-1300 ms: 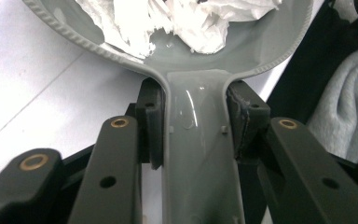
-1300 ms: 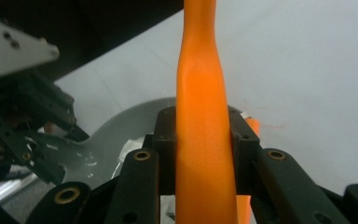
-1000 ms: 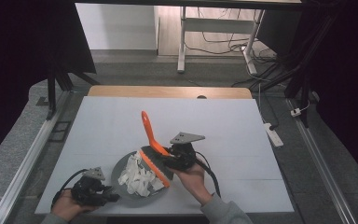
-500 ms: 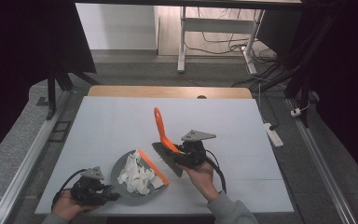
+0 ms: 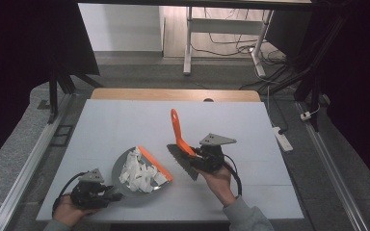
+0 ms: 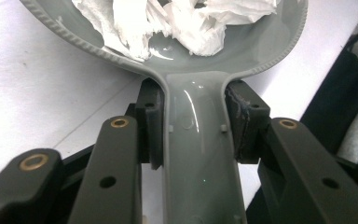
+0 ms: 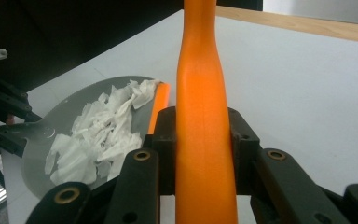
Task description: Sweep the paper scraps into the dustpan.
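Your sweeping looks all but finished. The shredded white paper (image 5: 138,169) sits heaped inside the grey dustpan (image 5: 125,185), which lies flat on the white bench (image 5: 125,125) at the near left, its orange lip (image 5: 155,162) facing right. No stray scraps show on the bench around it, so the collecting part seems done; what is left, by my reading, is to carry the pan off or tip it out, and to set the brush down.

Your left tongs (image 6: 193,126) are pinching the dustpan's grey handle (image 6: 198,158), pads pressed on either side of it. Your right tongs (image 7: 204,140) are clamped around the orange handle of the hand brush (image 5: 179,139), whose dark bristle head (image 5: 182,161) hangs just right of the pan, apart from the orange lip.

Compared with a second ago, you have drawn the brush away to the right: then its head was over the pan and the paper, and now it stands clear of the pan with the handle pointing up and away from you. The dustpan and your left hand (image 5: 70,209) have stayed put, and the paper heap looks unchanged.
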A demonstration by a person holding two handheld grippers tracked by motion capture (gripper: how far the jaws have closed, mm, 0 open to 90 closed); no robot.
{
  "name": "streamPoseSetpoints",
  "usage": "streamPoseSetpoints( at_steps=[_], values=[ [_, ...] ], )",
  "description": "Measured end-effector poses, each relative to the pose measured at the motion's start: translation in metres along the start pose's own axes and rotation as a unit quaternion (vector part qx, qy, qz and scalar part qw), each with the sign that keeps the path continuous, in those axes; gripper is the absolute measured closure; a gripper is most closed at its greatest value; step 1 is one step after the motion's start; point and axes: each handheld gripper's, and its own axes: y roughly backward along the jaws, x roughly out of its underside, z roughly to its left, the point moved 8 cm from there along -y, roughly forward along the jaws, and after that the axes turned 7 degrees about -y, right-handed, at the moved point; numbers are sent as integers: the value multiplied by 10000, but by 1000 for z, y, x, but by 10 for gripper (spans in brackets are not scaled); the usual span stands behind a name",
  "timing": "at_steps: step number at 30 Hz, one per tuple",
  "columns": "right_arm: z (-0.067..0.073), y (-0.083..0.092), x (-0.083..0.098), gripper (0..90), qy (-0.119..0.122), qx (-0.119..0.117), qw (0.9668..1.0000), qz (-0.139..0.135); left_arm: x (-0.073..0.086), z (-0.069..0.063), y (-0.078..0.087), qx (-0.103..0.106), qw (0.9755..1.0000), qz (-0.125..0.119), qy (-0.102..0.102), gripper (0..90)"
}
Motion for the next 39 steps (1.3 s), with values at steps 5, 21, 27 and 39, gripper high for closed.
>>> streamPoseSetpoints(
  at_steps=[5,21,27,39],
  values=[
    [-6,9,1,703,45,29,10000,-25,-2,1,1,-96,9999,-112,44,611],
    [-23,38,9,703,110,117,9998,-114,-11,8,8,-400,9971,-563,314,611],
    [-33,51,13,703,102,172,9997,-160,-16,11,9,-536,9948,-747,436,611],
    [-50,73,19,703,96,195,9996,-188,-20,20,15,-724,9877,-1109,827,611]
  ],
)
